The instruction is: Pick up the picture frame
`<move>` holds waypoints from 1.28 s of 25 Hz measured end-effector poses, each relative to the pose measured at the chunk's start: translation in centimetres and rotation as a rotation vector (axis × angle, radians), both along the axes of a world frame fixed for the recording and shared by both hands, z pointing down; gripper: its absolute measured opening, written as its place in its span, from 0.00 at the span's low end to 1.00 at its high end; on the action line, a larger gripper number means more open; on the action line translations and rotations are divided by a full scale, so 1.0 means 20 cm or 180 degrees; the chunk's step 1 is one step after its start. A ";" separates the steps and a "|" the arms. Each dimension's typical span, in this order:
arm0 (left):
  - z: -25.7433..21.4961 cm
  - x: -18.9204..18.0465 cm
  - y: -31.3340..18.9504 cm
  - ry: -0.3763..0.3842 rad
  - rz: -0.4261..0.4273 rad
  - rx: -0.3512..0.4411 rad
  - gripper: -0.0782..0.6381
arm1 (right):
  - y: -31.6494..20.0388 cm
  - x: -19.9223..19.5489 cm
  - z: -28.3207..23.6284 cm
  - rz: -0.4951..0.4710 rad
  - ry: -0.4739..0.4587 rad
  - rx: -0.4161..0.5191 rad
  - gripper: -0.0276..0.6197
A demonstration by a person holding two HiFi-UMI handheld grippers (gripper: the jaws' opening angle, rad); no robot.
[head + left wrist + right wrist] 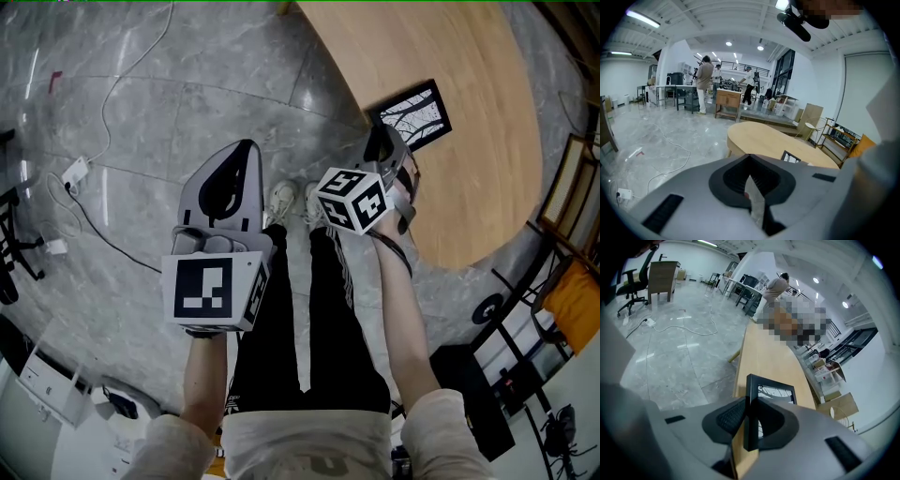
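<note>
A black picture frame (412, 114) with a black-and-white print lies near the edge of the oval wooden table (422, 47). My right gripper (384, 142) is at the frame's near corner. In the right gripper view the frame's left edge (751, 413) stands between the jaws, and the right gripper (751, 430) is shut on it, the frame tilted up off the table (764, 352). My left gripper (246, 150) hangs over the grey floor left of the table, jaws together and holding nothing. From the left gripper (751, 161) the frame (790, 157) shows as a small dark corner on the table (759, 138).
White cables and a power strip (75, 171) lie on the marble floor at left. Shelving and a black box (478, 394) stand at the right. People stand by benches (704, 79) far off. An office chair (635, 275) stands on the far floor.
</note>
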State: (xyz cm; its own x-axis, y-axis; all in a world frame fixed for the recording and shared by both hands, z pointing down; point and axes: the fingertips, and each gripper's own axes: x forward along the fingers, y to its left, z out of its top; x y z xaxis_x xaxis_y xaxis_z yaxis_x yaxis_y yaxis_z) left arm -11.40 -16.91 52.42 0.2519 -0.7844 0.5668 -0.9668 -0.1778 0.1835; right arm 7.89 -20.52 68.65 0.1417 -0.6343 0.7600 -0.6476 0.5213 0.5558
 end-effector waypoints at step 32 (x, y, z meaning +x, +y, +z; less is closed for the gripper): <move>-2.43 -0.26 0.32 -0.0416 -0.0678 0.1953 0.12 | 0.32 -0.58 -3.36 -0.1085 -0.2299 0.2793 0.17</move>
State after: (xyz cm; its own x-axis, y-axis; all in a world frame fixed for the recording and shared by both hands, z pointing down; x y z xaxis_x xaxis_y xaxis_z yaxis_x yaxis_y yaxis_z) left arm -16.60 -10.44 3.74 0.0151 -0.9997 0.0167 -0.9998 -0.0153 -0.0113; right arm -3.62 -14.10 1.38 -0.4187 -0.9003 -0.1190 -0.8595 0.3505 0.3721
